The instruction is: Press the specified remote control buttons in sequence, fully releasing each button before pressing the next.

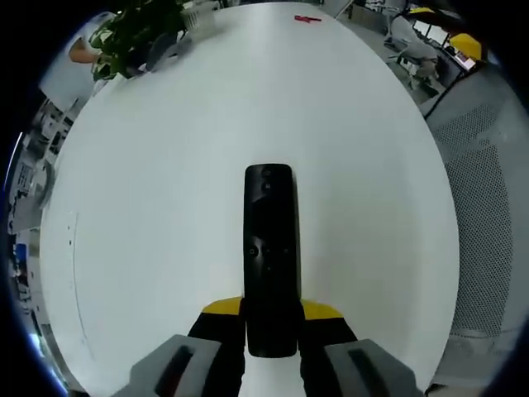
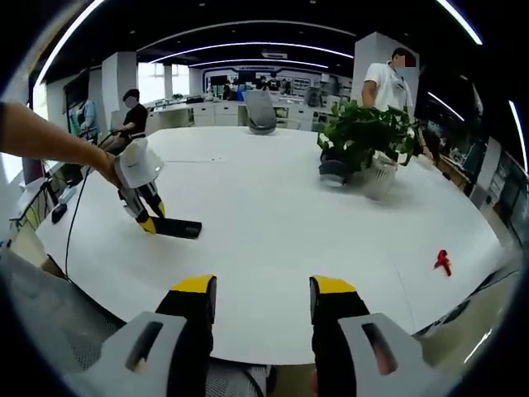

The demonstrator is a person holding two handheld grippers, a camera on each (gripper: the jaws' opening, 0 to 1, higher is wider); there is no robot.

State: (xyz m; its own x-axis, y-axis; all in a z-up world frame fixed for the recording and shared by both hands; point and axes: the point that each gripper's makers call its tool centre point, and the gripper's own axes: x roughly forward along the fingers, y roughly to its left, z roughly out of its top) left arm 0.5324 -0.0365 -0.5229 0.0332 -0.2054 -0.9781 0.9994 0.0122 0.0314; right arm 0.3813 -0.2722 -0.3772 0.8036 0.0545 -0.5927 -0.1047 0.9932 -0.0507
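Observation:
A black remote control [image 1: 269,256] lies lengthwise on the white table [image 1: 165,165], buttons up, and my left gripper [image 1: 271,324] is shut on its near end. In the right gripper view the same remote [image 2: 175,227] rests flat on the table [image 2: 273,215] at the left, held by the left gripper [image 2: 149,217] in a person's hand. My right gripper [image 2: 263,310] hovers open over the near table edge, well to the right of the remote, with nothing between its yellow-tipped fingers.
A potted green plant [image 2: 364,136] and a white pot [image 2: 380,178] stand at the table's far right; the plant [image 1: 136,33] also appears at the upper left. A small red object [image 2: 443,261] lies near the right edge. People stand and sit beyond the table.

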